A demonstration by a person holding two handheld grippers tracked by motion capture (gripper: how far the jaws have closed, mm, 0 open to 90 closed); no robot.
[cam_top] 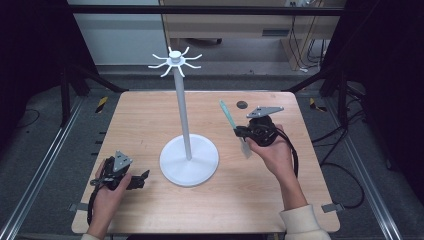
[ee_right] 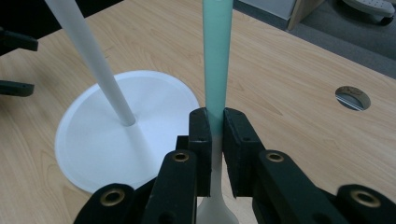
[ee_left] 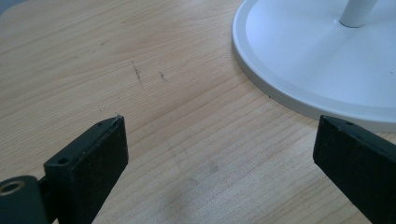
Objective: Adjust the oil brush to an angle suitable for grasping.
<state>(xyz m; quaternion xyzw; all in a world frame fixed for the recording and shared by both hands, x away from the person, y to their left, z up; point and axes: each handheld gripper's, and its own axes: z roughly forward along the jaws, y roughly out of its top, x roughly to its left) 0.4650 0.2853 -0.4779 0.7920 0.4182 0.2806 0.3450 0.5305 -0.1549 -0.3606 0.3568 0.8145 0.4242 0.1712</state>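
My bench point(cam_top: 150, 115) carries the white hook stand point(cam_top: 189, 161) at its middle. My left tool point(cam_top: 136, 181) rests near the front left corner, jaws wide apart with nothing between them. My right tool point(ee_right: 214, 135), toward the right edge, is clamped on the green-and-white utensil point(ee_right: 217, 60), holding it lifted above the bench.
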